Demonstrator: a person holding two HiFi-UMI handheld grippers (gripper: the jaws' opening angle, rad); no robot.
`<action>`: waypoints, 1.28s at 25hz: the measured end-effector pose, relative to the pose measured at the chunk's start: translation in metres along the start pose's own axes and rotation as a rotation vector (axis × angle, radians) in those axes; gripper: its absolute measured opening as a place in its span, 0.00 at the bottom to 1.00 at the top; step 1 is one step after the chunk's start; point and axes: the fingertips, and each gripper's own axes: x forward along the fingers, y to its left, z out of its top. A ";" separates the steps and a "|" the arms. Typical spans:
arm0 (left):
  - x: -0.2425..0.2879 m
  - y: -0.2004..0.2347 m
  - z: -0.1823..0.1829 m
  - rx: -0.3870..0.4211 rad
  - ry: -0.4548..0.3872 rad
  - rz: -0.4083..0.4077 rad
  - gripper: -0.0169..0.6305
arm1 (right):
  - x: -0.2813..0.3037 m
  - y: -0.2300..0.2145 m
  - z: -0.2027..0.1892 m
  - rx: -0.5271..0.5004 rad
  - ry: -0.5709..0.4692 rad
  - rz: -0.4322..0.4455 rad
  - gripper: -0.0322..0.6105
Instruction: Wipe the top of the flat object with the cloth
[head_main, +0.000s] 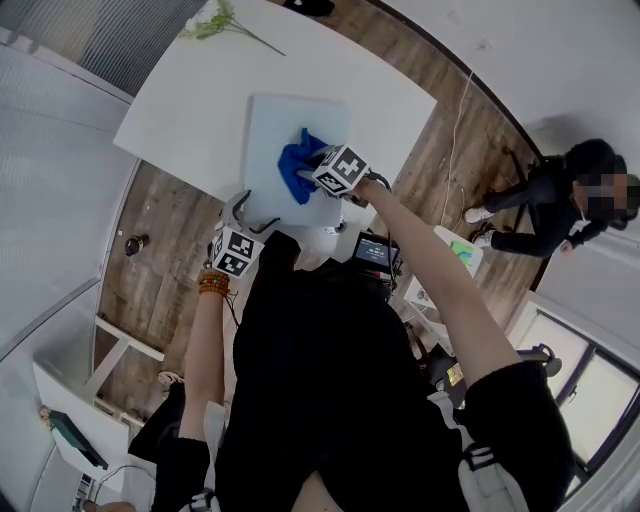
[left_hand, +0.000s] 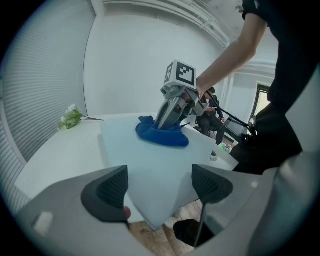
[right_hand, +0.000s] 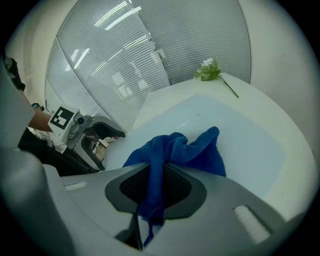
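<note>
A flat pale-blue board (head_main: 285, 120) lies on the white table (head_main: 190, 95). A crumpled blue cloth (head_main: 296, 166) rests on the board's near part. My right gripper (head_main: 318, 178) is shut on the cloth and presses it onto the board; in the right gripper view the cloth (right_hand: 192, 150) runs between the closed jaws of the right gripper (right_hand: 155, 187). My left gripper (head_main: 245, 212) hovers open at the board's near corner, holding nothing. In the left gripper view the left gripper (left_hand: 157, 187) frames the board (left_hand: 145, 165), with the cloth (left_hand: 162, 136) and right gripper (left_hand: 172, 115) beyond.
A green flower sprig (head_main: 222, 22) lies at the table's far side, past the board. The table's near edge drops to wooden floor (head_main: 170, 250). A seated person (head_main: 560, 195) is off to the right. A small screen (head_main: 375, 250) sits below the table edge.
</note>
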 end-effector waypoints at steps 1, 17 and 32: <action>0.000 0.000 0.000 -0.001 0.000 0.000 0.62 | 0.001 0.002 -0.001 -0.006 0.003 0.003 0.19; 0.001 0.000 -0.001 -0.005 0.003 0.002 0.62 | 0.007 0.036 -0.018 -0.060 0.049 0.063 0.19; 0.002 0.001 -0.002 -0.002 0.003 0.011 0.62 | 0.015 0.075 -0.037 -0.143 0.114 0.172 0.19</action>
